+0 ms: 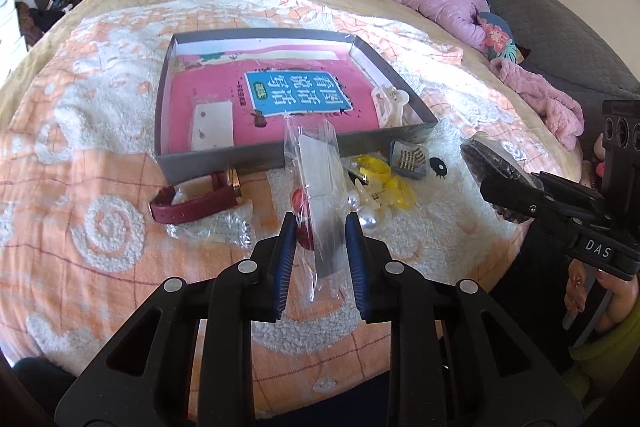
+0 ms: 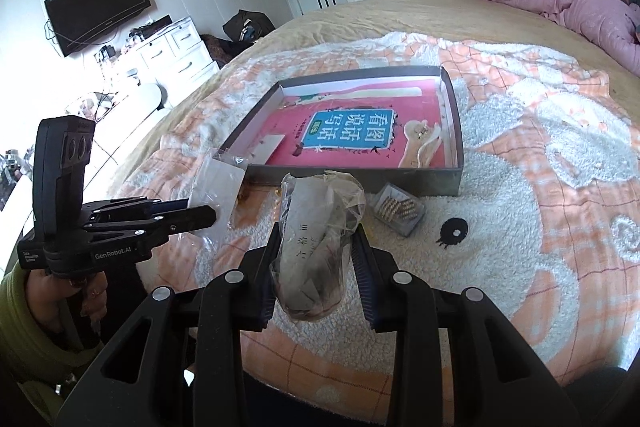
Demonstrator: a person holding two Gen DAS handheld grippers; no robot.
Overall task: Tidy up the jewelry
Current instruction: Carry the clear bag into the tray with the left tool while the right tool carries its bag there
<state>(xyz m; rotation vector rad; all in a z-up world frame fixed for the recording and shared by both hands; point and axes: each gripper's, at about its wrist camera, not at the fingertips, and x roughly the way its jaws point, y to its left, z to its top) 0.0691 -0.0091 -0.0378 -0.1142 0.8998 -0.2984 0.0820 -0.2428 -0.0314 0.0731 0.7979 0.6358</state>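
Blanket-covered bed (image 1: pixel 100 227), grey tray (image 1: pixel 280 155) mid-bed, left claw (image 1: pixel 320 227) clenched on flat packet (image 1: pixel 324 187), right claw (image 2: pixel 316 243) on crumpled bag (image 2: pixel 316 227)

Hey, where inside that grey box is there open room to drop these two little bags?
Inside the grey box, the pink middle is free, between the white card at its left and the cream clips at its right wall. It is crowded outside the front wall: red watch, yellow clips, pearls.
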